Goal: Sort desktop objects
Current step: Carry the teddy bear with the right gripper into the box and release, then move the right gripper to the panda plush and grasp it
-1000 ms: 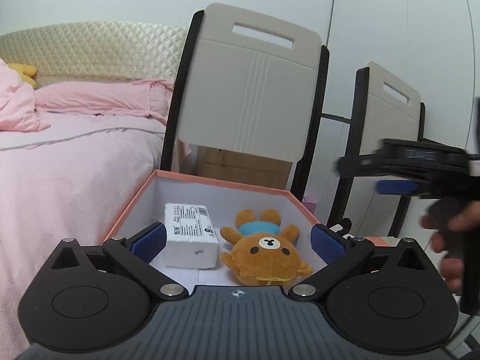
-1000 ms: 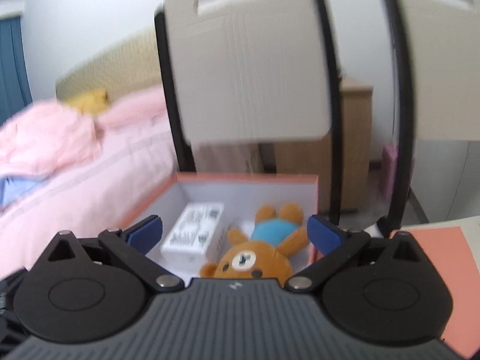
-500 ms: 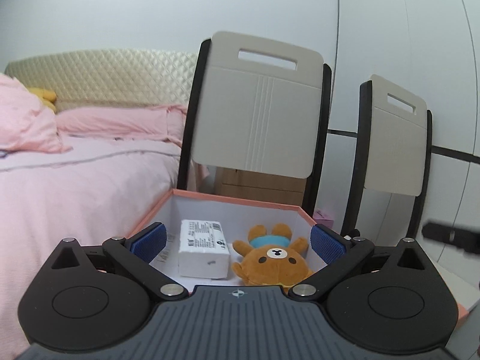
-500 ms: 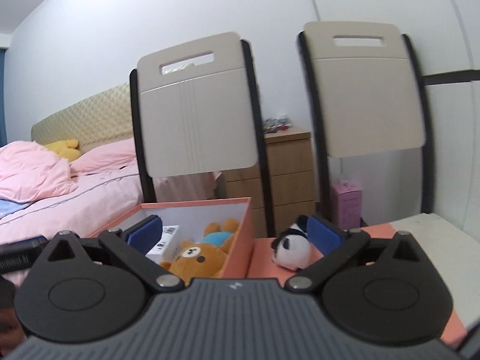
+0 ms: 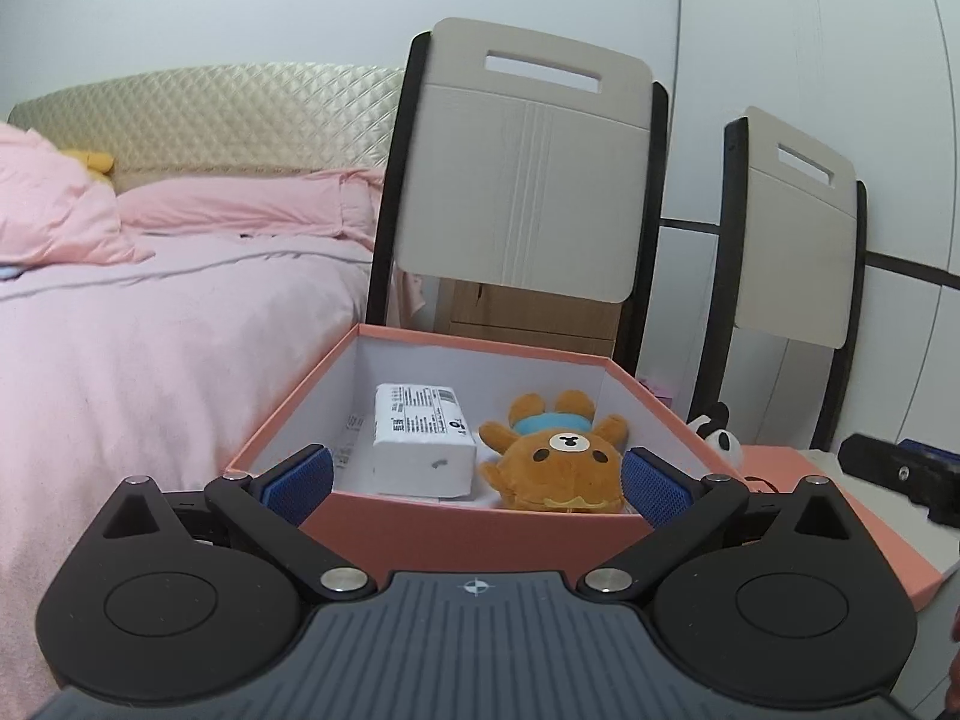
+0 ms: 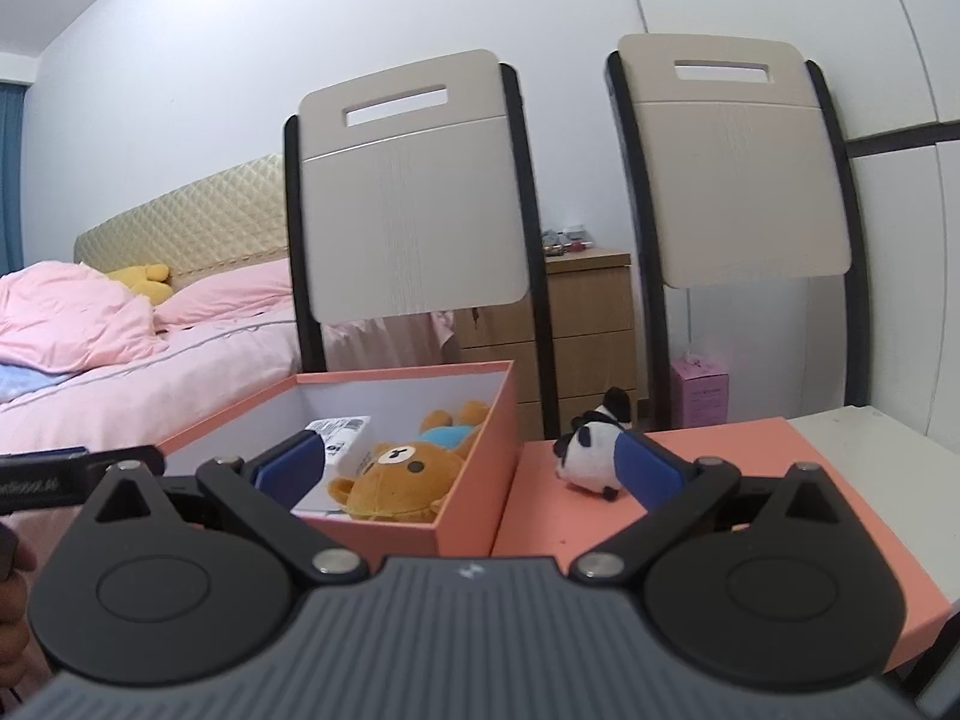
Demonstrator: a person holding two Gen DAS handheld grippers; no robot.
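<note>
Salmon-pink box [image 5: 456, 525] holds a brown bear [image 5: 555, 462] and white packet [image 5: 420, 441]; the panda [image 6: 591, 450] lies outside, beside its right wall. Left tool [image 5: 474, 480] and right tool [image 6: 468, 468] both gape wide, empty.

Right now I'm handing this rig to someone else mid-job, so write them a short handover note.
Left tongs: open, empty, aimed at the open pink box.
Right tongs: open, empty, pointing between the box and the panda plush.
Done: the brown bear plush and the white packet lie side by side inside the box.
Left: the panda plush lies outside the box on the pink lid beside it. It likely goes in next; the right tongs look nearer to it.
</note>
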